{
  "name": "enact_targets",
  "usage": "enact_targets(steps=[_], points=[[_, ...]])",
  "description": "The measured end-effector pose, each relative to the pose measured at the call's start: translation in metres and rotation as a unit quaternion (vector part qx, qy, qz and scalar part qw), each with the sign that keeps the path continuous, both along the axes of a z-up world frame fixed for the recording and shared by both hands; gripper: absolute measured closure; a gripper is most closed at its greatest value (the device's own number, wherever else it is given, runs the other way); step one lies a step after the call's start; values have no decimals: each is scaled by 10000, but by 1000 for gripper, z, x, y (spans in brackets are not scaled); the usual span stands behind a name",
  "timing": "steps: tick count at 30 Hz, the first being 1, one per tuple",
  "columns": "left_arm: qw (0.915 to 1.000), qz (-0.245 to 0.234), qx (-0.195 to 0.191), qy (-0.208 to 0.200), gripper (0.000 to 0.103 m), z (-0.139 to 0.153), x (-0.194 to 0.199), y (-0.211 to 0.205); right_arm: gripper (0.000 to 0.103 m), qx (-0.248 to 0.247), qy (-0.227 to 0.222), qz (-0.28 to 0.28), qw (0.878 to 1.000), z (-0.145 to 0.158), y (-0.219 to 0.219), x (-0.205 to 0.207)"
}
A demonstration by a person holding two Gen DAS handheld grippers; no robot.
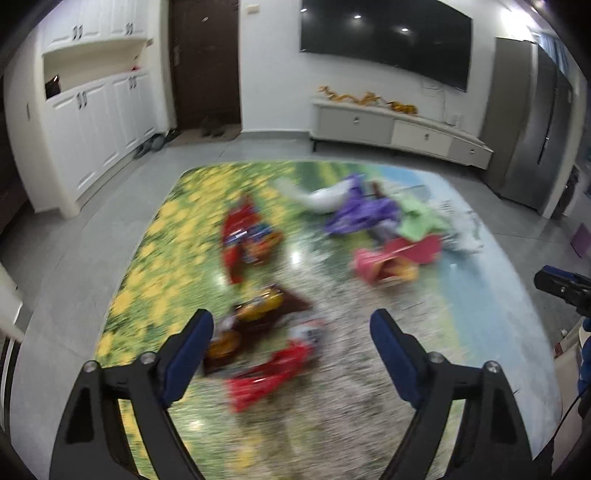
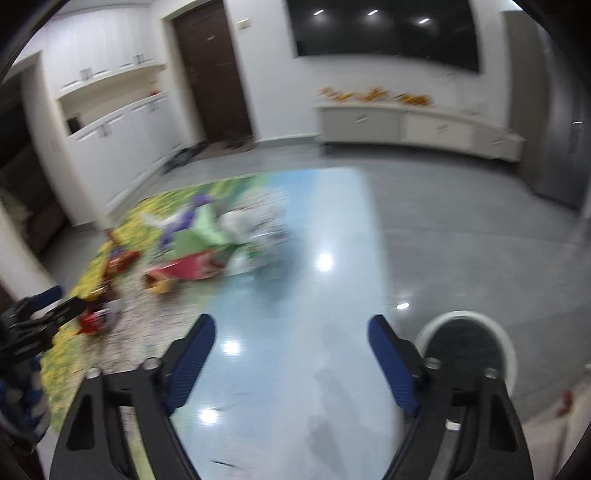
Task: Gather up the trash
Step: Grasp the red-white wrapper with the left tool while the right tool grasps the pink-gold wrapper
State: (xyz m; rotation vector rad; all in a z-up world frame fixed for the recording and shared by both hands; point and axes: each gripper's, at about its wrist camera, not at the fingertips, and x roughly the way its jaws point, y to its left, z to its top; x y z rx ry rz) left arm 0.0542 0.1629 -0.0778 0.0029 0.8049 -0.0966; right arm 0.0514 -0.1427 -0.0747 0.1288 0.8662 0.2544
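Observation:
Trash lies scattered on a table with a flower-print cover (image 1: 155,266). In the left wrist view a red wrapper (image 1: 269,373) and a brown and orange snack bag (image 1: 258,310) lie just ahead of my open, empty left gripper (image 1: 291,328). Farther off are a red snack bag (image 1: 247,236), a purple wrapper (image 1: 354,210), a green wrapper (image 1: 417,218), a pink and yellow box (image 1: 388,262) and white plastic (image 1: 325,195). My right gripper (image 2: 291,332) is open and empty over the bare blue end of the table (image 2: 295,369); the trash pile (image 2: 207,240) lies ahead to its left.
A round white-rimmed bin (image 2: 469,347) stands on the floor right of the table. Behind are a white cabinet wall (image 1: 96,118), a dark door (image 1: 207,62), a TV (image 1: 388,33) and a low TV console (image 1: 399,129). The other gripper (image 1: 561,288) shows at the right edge.

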Motion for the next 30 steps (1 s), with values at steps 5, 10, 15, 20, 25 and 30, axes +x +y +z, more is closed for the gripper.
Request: enact_targets(steps=[5,10,15,20,25,30], points=[[9993,-353,-95,81,33,-9,-10,12,44,124,204,1071,9940,-10,57,18],[9972,-685,-37,282,45,-24,-3,3,50,111,130,1885,9819,-10,103,40],[9959,-834,-88,336,48,-33,4,-1,52,12,-31,2525,9676,-9,144,64],[9955,-829,-138,448,54,-42,10,2,52,-276,18,2833,9586,-27,174,94],[9943,-878,-223,565,59,-49,13,2,53,-453,169,2861,9570,-44,177,107],[9938,-883,-179,648,68,-54,16,-1,54,-808,176,2957,9517,-53,186,106]])
